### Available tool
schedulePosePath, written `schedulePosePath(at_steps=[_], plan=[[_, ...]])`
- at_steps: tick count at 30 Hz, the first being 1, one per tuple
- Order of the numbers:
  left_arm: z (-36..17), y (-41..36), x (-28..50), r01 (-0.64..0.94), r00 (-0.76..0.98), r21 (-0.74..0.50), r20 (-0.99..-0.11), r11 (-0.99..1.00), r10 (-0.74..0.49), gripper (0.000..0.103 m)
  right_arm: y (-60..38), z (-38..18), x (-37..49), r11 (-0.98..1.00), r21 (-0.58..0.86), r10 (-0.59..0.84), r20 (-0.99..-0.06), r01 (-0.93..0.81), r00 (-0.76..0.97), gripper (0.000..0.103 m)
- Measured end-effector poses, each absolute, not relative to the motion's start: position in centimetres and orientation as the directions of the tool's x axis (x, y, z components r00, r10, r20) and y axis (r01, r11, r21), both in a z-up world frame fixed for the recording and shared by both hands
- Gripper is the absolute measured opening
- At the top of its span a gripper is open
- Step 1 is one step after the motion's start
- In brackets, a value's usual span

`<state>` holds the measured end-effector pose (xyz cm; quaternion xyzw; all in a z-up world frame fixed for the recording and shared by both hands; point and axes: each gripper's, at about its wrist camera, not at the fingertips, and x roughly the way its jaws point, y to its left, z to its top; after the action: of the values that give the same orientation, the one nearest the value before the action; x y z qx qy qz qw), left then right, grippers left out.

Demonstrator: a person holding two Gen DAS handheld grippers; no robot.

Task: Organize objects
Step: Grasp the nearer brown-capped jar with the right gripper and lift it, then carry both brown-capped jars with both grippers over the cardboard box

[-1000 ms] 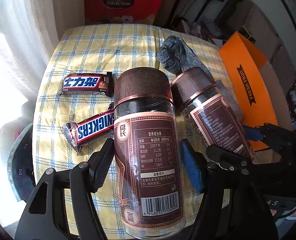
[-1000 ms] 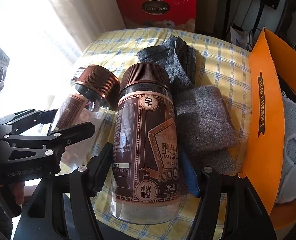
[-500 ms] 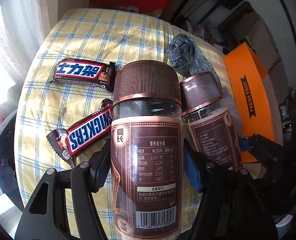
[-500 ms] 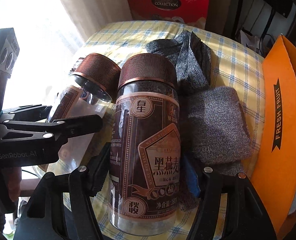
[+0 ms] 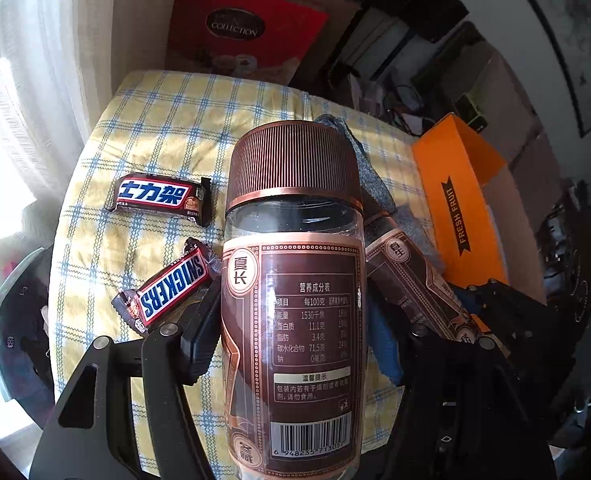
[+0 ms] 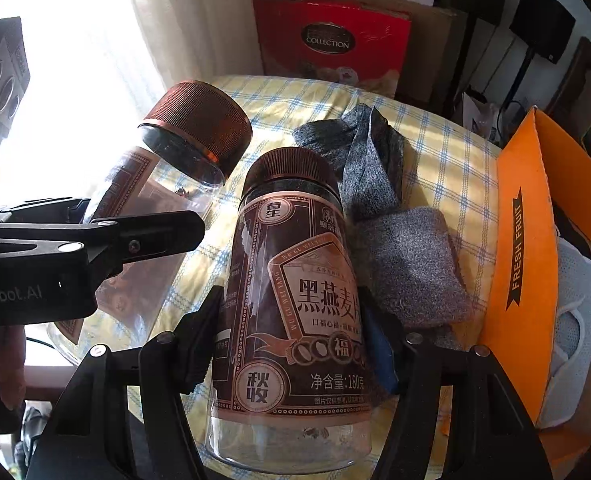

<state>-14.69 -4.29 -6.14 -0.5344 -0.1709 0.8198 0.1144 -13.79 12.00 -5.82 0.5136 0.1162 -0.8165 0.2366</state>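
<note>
My left gripper [image 5: 291, 344] is shut on a clear jar with a brown ribbed lid [image 5: 291, 280] and holds it above the yellow checked tablecloth [image 5: 167, 136]. My right gripper [image 6: 295, 344] is shut on a second jar of the same kind [image 6: 291, 300], seen to the right in the left wrist view [image 5: 411, 276]. The left jar also shows in the right wrist view [image 6: 163, 184], raised and tilted. Two Snickers bars [image 5: 161, 198] [image 5: 171, 284] lie on the cloth at the left. Grey socks [image 6: 379, 200] lie right of the right jar.
An orange "Fresh Fruit" box [image 5: 459, 200] stands along the table's right edge, also in the right wrist view [image 6: 523, 248]. A red "Collection" box [image 6: 331, 44] stands behind the table. A white curtain [image 5: 47, 60] hangs at the left.
Both jars have been lifted off the cloth. The left jar has risen higher and now hides most of the right jar and the socks in the left wrist view.
</note>
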Motion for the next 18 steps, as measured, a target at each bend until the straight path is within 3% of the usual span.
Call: schedulePosePath(at_steps=[18], plan=[[-0.4, 0.1, -15.1, -0.078, -0.45, -0.406, -0.801, -0.911, 0.396, 0.062, 19.9, 1.7, -14.4, -0.92, 0.102, -0.294, -0.817, 0.378, -0.496, 0.065]])
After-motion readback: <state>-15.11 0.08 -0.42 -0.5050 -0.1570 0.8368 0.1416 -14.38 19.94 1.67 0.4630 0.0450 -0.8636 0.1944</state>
